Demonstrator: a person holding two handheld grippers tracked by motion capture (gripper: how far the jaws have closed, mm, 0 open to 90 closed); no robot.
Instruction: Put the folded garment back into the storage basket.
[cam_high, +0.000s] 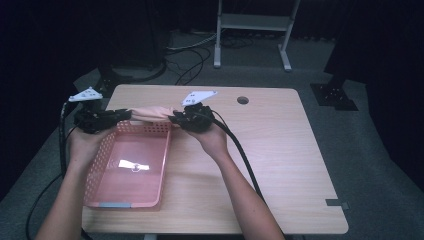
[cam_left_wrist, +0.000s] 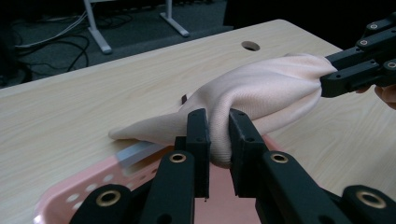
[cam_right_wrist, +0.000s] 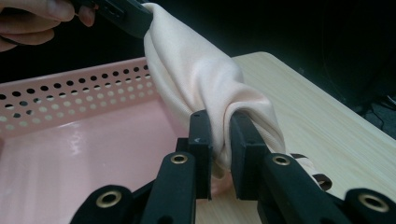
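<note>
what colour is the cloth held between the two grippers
The soft knit cloth is pale peach-pink, plain with no pattern; it shows best in the left gripper view.

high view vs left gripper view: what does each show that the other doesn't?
High view alone: the whole pink basket, both of the person's forearms, the floor and a metal stand behind the table.

Left gripper view alone: the left gripper up close, its jaws pinching a bunched fold of the pink cloth.

Both: the cloth stretched between the left gripper and the right gripper above the basket's far edge, and the wooden table with its cable hole.
</note>
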